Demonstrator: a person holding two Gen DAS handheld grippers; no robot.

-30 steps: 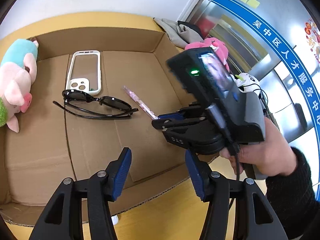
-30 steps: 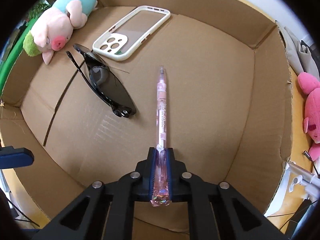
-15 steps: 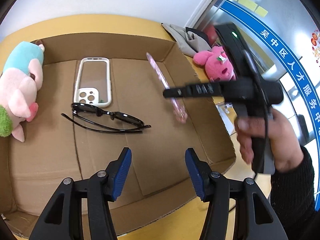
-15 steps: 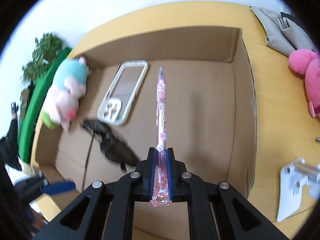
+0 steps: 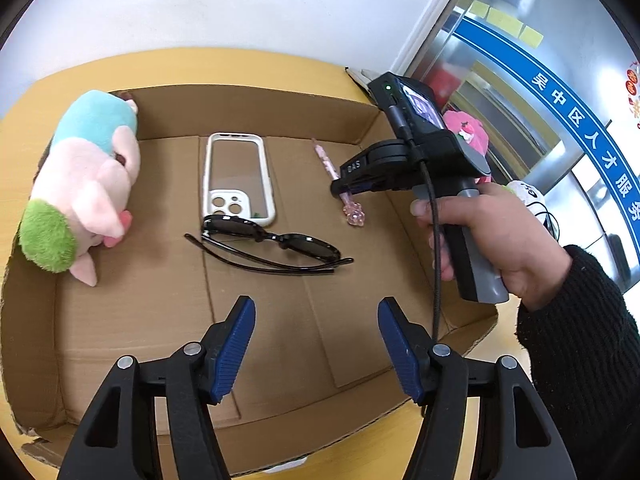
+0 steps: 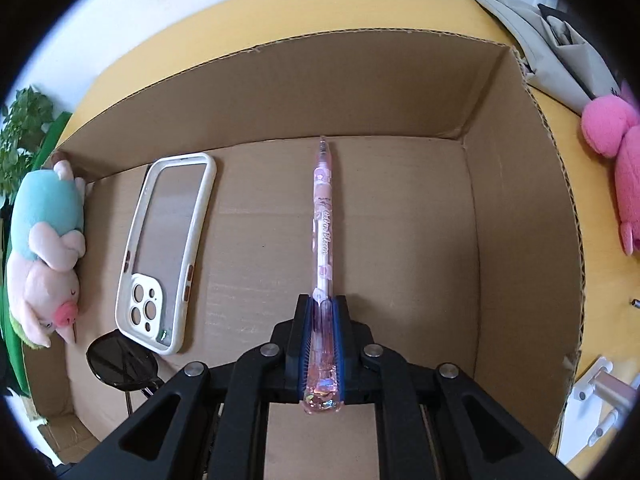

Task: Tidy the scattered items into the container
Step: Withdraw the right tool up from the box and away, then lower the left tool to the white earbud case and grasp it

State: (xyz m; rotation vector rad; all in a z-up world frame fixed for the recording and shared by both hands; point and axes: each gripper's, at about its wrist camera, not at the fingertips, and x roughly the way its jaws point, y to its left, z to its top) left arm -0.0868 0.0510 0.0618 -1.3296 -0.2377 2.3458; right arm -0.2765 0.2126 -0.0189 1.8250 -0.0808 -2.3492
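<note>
Brown corrugated cardboard box below both tools. Right gripper clenched on pink translucent pen, long axis pointing at far wall, tip down over bare floor. Pastel plush pig, white phone case, black sunglasses off to its left, well apart. Left gripper spread wider just now, empty, nearer the sunglasses. Nothing in the way.

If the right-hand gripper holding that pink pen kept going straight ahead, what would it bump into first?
Probably bare brown cardboard box floor: the right gripper aims the pink pen's tip there, nothing between, though depth is unclear.
</note>
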